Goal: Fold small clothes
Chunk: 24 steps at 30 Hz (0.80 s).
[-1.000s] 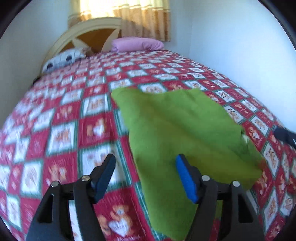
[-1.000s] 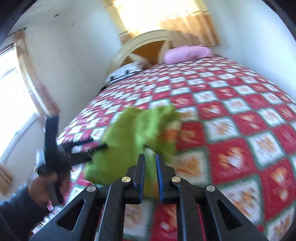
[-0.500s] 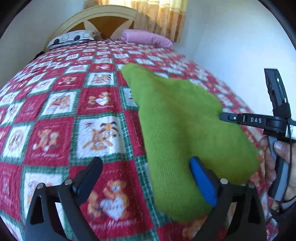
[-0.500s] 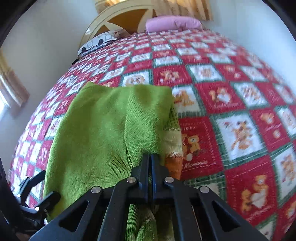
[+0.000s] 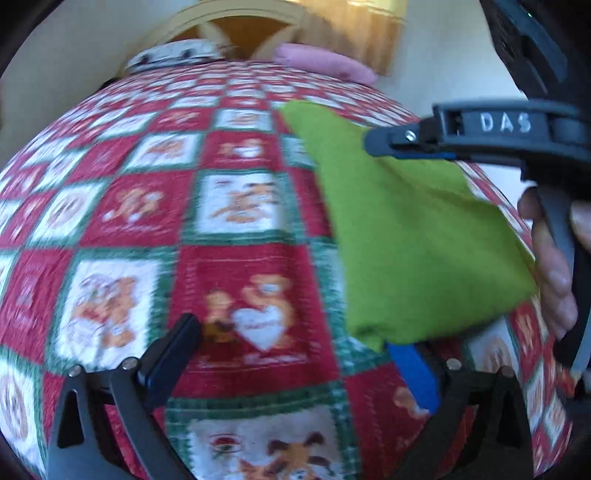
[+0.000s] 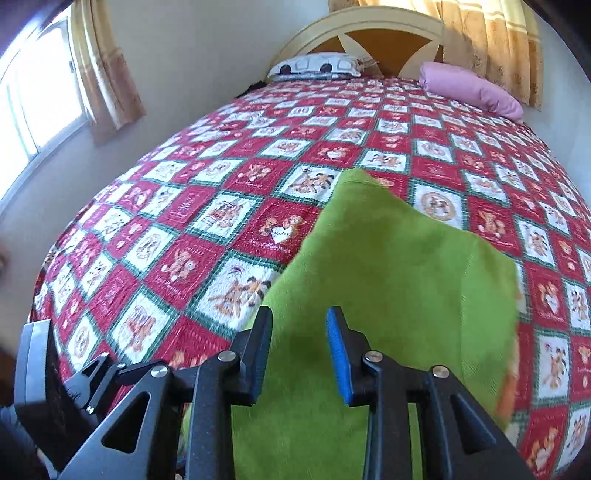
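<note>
A green knitted garment [image 5: 410,229] lies folded over on the red patchwork bedspread [image 5: 229,206]; it also shows in the right wrist view [image 6: 399,295]. My left gripper [image 5: 295,354] is open and empty, low over the bedspread, its right finger at the garment's near corner. My right gripper [image 6: 300,347] is open, its fingers apart just above the green fabric. In the left wrist view it [image 5: 384,144] reaches in from the right over the garment's far edge, held by a hand.
A pink pillow [image 6: 472,90] and a white patterned pillow [image 6: 314,66] lie by the cream headboard [image 6: 362,33]. Walls stand close on the bed's left and right sides. A curtained window [image 6: 37,96] is at the left.
My right gripper was shut on the green garment, laid it over and has now opened. My left gripper stayed open and drew back toward the garment's near corner.
</note>
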Each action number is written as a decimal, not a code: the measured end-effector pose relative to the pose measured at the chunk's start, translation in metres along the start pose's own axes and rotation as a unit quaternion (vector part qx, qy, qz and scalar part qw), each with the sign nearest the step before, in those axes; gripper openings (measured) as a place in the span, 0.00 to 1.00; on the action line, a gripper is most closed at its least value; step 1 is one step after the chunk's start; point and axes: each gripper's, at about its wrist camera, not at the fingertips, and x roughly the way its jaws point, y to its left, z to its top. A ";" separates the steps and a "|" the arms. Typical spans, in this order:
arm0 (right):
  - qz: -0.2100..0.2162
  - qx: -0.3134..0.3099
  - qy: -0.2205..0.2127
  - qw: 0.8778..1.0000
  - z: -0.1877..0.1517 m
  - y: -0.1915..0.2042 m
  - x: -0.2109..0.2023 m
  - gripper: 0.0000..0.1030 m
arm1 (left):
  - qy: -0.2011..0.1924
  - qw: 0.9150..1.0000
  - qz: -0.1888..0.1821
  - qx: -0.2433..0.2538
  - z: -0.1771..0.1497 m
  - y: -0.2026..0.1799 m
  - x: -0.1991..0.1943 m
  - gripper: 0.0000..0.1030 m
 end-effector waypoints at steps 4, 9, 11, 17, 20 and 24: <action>-0.004 -0.005 0.014 1.000 0.012 0.000 0.028 0.31 | -0.011 1.000 0.025 0.014 -0.011 -0.009 -0.007 1.00; 0.034 0.002 0.056 0.998 0.021 -0.002 0.080 0.32 | -0.024 1.000 0.001 -0.006 -0.023 -0.001 -0.022 0.99; 0.021 -0.007 0.056 0.998 0.022 0.004 0.079 0.32 | -0.031 0.999 -0.008 -0.021 -0.024 0.007 -0.029 0.99; 0.029 -0.010 -0.028 0.999 0.011 -0.001 0.021 0.33 | -0.068 0.996 -0.007 -0.056 0.010 0.024 -0.040 0.99; -0.038 0.001 -0.044 0.998 0.013 -0.022 0.009 0.33 | -0.071 0.996 -0.017 -0.047 0.028 0.013 -0.031 0.99; -0.065 0.048 0.023 0.996 -0.010 -0.070 0.048 0.33 | -0.047 0.999 -0.009 -0.011 0.045 -0.010 0.000 0.99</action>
